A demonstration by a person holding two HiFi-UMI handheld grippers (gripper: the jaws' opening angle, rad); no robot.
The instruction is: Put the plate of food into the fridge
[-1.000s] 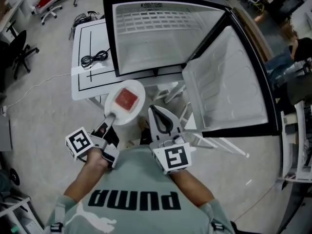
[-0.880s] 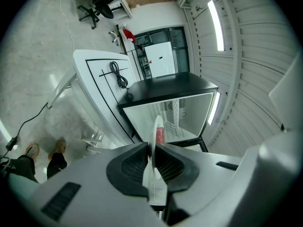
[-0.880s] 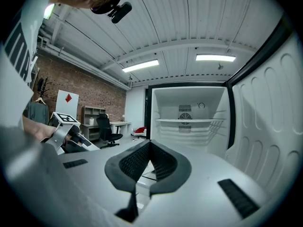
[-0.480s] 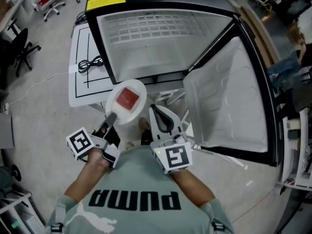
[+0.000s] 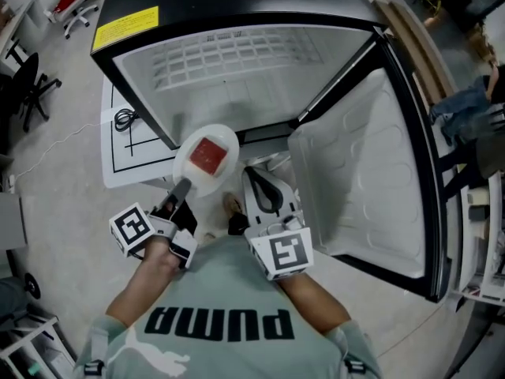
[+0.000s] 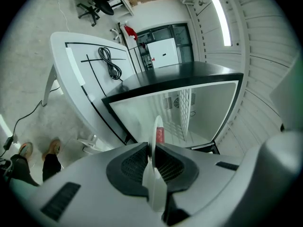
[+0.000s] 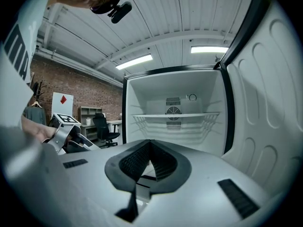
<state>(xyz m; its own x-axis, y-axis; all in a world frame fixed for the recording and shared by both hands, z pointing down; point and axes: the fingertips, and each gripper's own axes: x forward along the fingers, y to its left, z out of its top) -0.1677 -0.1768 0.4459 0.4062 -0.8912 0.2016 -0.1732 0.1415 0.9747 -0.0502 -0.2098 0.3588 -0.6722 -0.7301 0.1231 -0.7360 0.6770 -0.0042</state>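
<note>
Plate of food [image 5: 207,160] sat level, its rim clenched in my left tool [image 5: 180,189] so nothing slid, the open fridge [image 5: 237,77] at twelve o'clock; my right tool [image 5: 254,181] was closed, empty.

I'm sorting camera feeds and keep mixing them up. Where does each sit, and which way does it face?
Head view: on the person's head, facing steeply down at the open fridge; shirt, forearms, left gripper and right gripper show.
Left gripper view: on the left gripper, rolled sideways, facing the fridge; jaws clamp the plate.
Right gripper view: on the right gripper, facing level into the fridge; jaws together, empty.
Shared: all see the fridge; head and left gripper views, the plate.
</note>
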